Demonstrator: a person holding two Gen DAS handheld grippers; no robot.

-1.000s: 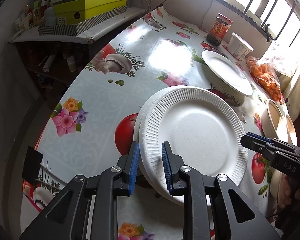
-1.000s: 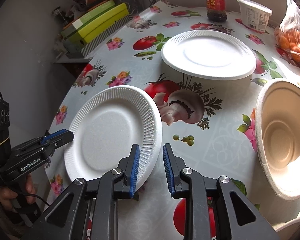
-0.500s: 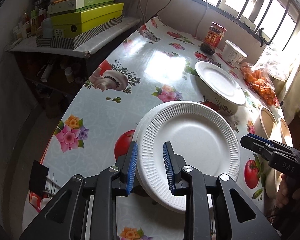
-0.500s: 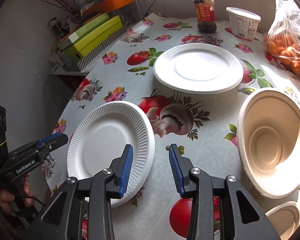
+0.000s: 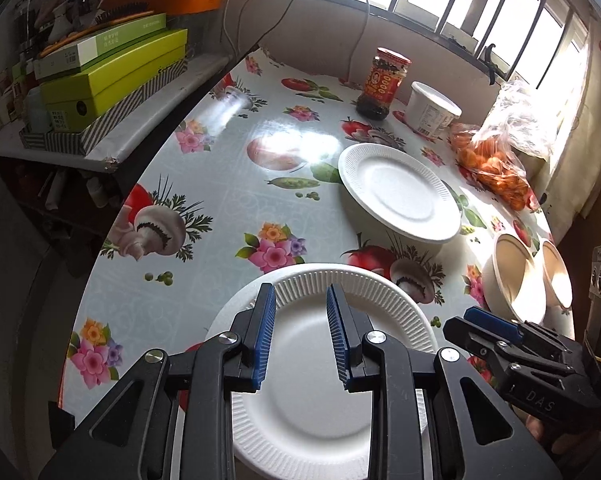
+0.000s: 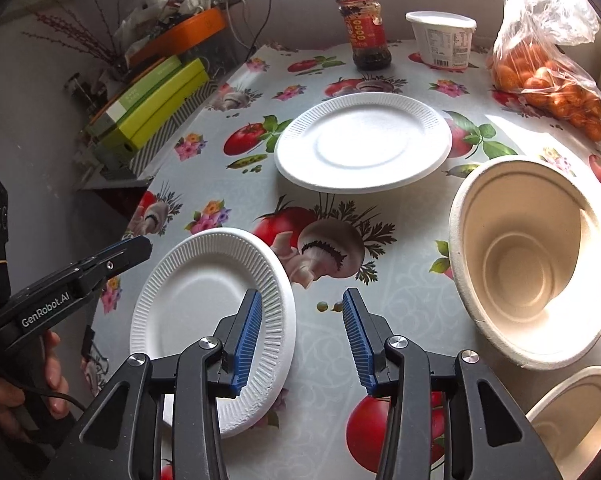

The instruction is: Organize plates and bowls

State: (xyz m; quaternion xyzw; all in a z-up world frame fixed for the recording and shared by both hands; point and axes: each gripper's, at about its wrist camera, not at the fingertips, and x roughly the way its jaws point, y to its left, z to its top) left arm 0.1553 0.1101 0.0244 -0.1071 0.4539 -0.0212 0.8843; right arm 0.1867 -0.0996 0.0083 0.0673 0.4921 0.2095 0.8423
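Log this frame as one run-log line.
left gripper: open, over near plate stack | right gripper: open, beside stack | far plate: on table | bowls: unstacked

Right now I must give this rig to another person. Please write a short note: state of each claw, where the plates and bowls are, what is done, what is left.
Left claw: open, empty, above the near stack of ribbed white foam plates.
Right claw: open, empty, just right of that stack.
Single white foam plate: alone, farther back on the table, near the red-labelled sauce jar.
Large beige paper bowl: at the right, with a second beige bowl beside it, not nested.
Done: at least two plates are stacked near.
Left: probably add the far plate to the stack and nest the bowls.
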